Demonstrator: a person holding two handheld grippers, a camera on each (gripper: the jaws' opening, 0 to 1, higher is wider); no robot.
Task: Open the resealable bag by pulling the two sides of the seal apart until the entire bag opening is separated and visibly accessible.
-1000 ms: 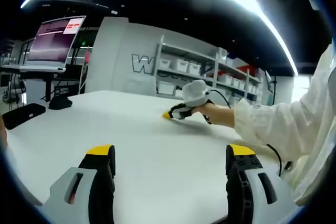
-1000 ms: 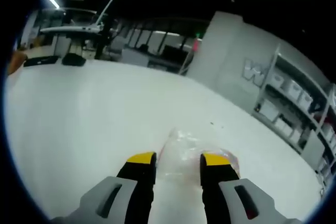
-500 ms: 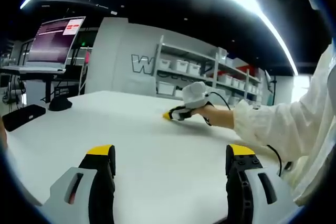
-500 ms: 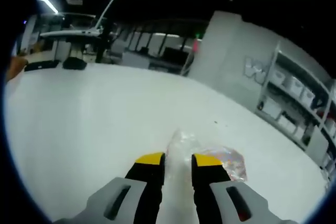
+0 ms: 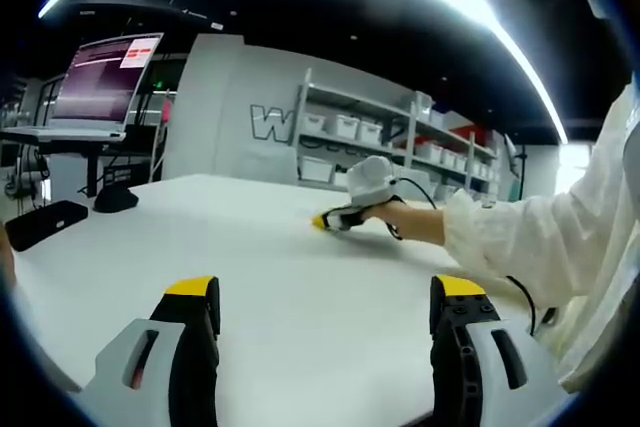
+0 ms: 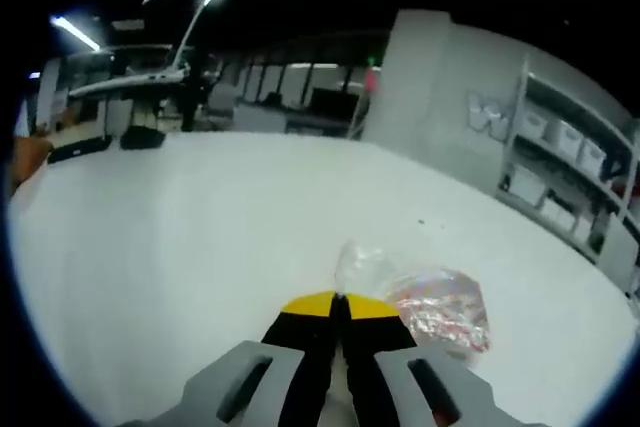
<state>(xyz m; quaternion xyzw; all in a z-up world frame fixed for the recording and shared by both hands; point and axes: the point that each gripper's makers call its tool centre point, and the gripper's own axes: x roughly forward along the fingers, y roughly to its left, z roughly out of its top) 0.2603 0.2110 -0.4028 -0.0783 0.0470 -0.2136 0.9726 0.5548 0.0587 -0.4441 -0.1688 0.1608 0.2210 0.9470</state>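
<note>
Left gripper: jaws spread wide, yellow-tipped, nothing between them; it hangs just above the near part of the table.
Right gripper: jaws pressed together, yellow tips meeting, pinched on the clear upper edge of the resealable bag. In the left gripper view it sits far across the table, low on the surface, held by a hand with a white sleeve behind it.
Resealable bag: clear plastic, lying on the table just ahead and to the right of the right gripper's tips; speckled pink-and-white contents fill its body. The crumpled clear edge rises at the jaw tips. Whether the seal is parted, I cannot tell.
Table: broad white top; the bag lies well in from its edges.
Cable: thin black line running from the far gripper along the sleeve.
Laptop: open on a stand beyond the table's left end, screen lit.
Dark objects: two black items at the table's left edge, too small to name.
Shelving: white racks with bins against the back wall.
</note>
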